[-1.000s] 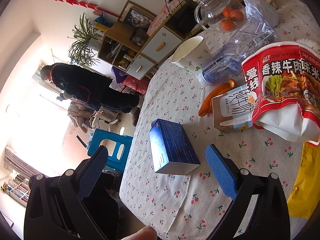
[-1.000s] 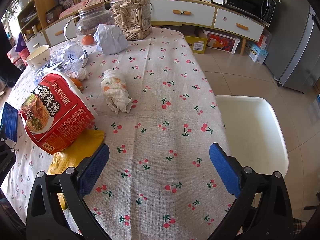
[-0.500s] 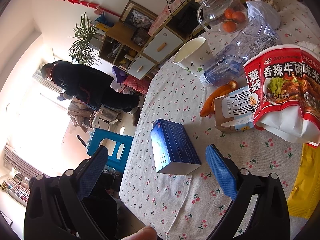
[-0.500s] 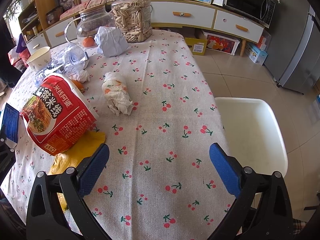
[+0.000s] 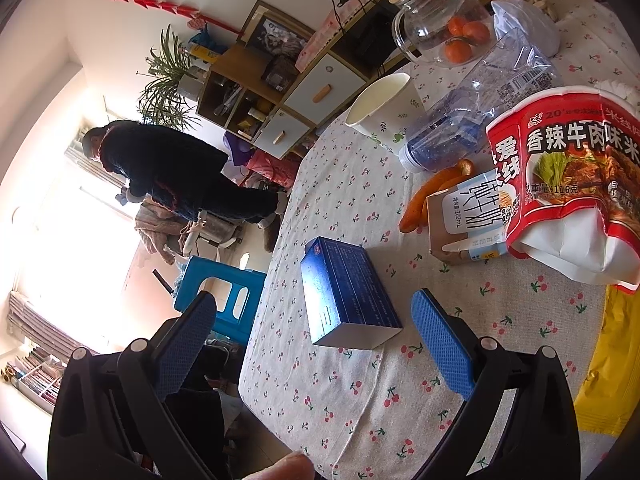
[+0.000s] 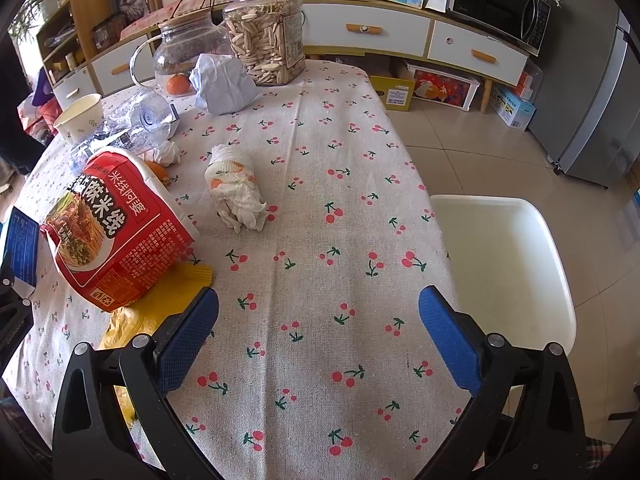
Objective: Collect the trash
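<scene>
My left gripper (image 5: 316, 320) is open, with a blue box (image 5: 346, 294) lying on the table just ahead between its fingers, untouched. Beyond it lie a small milk carton (image 5: 468, 220), orange peel (image 5: 430, 194), a crushed clear bottle (image 5: 472, 120), a paper cup (image 5: 380, 104) and a red noodle bowl (image 5: 576, 172) on its side. My right gripper (image 6: 318, 328) is open and empty above the tablecloth. Ahead of it lie a crumpled tissue wad (image 6: 236, 190), the red noodle bowl (image 6: 116, 224), a yellow wrapper (image 6: 160, 304) and a crumpled blue-white paper (image 6: 222, 84).
A glass jug with oranges (image 6: 180, 56) and a jar of seeds (image 6: 266, 34) stand at the table's far end. A white chair (image 6: 504, 256) is at the right side. A person (image 5: 176, 168) bends near a blue stool (image 5: 220, 292) beyond the table's left edge.
The left gripper has edged slightly toward the blue box. The right gripper has drifted a little forward over the table. Both stay open.
</scene>
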`<state>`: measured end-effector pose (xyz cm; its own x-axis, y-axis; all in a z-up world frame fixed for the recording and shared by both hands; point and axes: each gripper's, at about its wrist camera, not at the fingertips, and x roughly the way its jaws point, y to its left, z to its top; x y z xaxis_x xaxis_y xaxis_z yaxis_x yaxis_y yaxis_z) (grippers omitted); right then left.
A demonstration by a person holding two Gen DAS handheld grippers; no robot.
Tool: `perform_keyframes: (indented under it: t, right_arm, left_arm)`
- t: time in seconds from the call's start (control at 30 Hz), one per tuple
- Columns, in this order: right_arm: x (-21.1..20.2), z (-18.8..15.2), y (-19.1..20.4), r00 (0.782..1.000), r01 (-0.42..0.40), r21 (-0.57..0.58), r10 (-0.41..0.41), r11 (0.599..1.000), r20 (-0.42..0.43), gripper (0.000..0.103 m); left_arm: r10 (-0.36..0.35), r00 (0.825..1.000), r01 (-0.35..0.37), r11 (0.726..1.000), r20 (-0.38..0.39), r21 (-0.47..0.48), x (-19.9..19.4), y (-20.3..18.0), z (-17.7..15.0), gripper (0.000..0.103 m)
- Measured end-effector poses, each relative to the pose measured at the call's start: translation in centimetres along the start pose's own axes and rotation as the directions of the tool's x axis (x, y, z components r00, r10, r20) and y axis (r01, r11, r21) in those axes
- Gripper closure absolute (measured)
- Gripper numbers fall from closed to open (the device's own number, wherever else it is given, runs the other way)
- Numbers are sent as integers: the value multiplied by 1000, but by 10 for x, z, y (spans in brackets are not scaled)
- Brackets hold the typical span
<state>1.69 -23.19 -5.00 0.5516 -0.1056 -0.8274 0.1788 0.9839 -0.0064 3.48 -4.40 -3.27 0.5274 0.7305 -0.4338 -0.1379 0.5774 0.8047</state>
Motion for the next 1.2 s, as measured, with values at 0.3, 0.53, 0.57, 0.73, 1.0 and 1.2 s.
perform_keyframes:
  t: [0.3,0.53,0.57,0.73,1.0,1.2]
  right_arm:
    - [0,0,0,1000,-1,-1,1,1000,-4,7]
    - [1,0,1,1000,-2,0,2,1000,-5,7]
    - [1,0,1,1000,-1,0,1,1000,-4,7]
    - [1,0,0,1000,-2,2,2,1000,-4,7]
    - [1,0,2,1000,-7,2,7,1000,-1,7]
    - [0,0,1,1000,-9,4,9,1000,1,7]
  left_arm:
    - [-1,1000,1,1000,0,6,0,-2,-1,8]
    - [-8,1000,8,1000,-1,11,-1,-6,-1,8]
    - [-8,1000,8,1000,-2,11,-1,-7,-1,8]
    - [-23,1000,23,1000,-8,8,0,-7,-2,8]
    - [-49,999,49,999,-20,3,1,-5,-2,8]
    - [-50,999,50,999,-19,3,2,-5,-1,8]
